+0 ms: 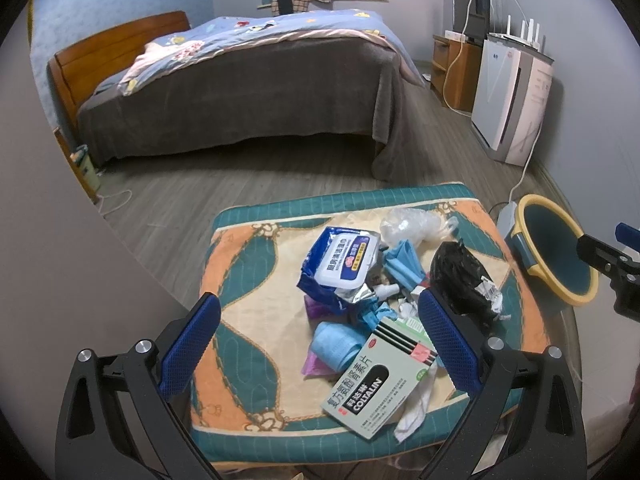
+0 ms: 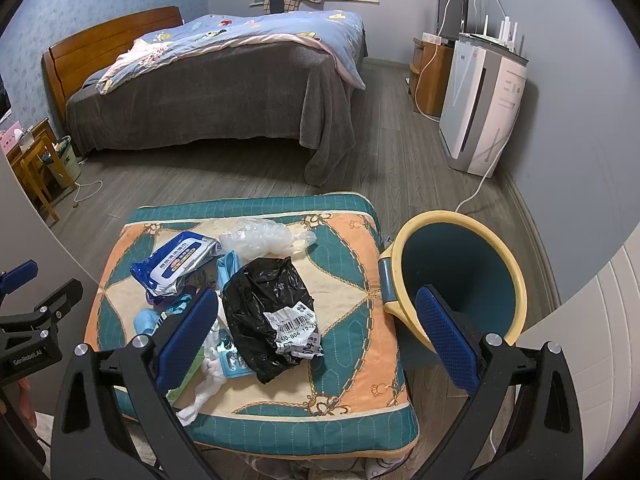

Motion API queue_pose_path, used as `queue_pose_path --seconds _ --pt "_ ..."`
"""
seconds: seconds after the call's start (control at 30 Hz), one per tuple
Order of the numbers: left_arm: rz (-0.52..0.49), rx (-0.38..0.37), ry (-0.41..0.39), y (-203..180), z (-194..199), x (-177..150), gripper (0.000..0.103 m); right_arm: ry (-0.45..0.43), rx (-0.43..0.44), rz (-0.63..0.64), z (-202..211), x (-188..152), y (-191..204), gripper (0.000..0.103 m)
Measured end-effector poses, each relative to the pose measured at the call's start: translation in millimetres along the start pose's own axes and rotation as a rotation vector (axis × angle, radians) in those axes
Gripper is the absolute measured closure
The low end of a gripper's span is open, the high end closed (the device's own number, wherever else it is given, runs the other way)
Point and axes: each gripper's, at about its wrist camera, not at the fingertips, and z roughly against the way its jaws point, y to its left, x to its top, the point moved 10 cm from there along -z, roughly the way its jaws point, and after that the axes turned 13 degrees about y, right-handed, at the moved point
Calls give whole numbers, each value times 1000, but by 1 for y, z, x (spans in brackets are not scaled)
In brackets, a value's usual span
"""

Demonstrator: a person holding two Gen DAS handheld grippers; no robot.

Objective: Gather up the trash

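A pile of trash lies on a patterned cushion (image 1: 248,320): a blue wet-wipe pack (image 1: 344,264), a clear plastic bag (image 1: 412,224), a black plastic bag (image 1: 460,280), a green-grey Coltalin box (image 1: 380,384), blue cloth (image 1: 336,346) and white tissue (image 1: 416,404). My left gripper (image 1: 320,344) is open above the pile's near side, empty. My right gripper (image 2: 316,336) is open over the black bag (image 2: 264,308) and the cushion's (image 2: 352,320) right part, empty. A teal bin with a yellow rim (image 2: 460,276) stands right of the cushion; it also shows in the left wrist view (image 1: 556,252).
A bed with a grey blanket (image 1: 248,92) stands behind across a wood floor (image 1: 200,184). A white air purifier (image 2: 480,108) and a wooden cabinet (image 2: 432,76) line the right wall, with a white cable (image 2: 476,192) trailing on the floor. A small wooden table (image 2: 32,160) stands at left.
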Motion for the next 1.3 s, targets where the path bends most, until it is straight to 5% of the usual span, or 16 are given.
queue_pose_path --seconds 1.3 --pt "-4 3 6 0 -5 1 5 5 -5 3 -2 -4 -2 6"
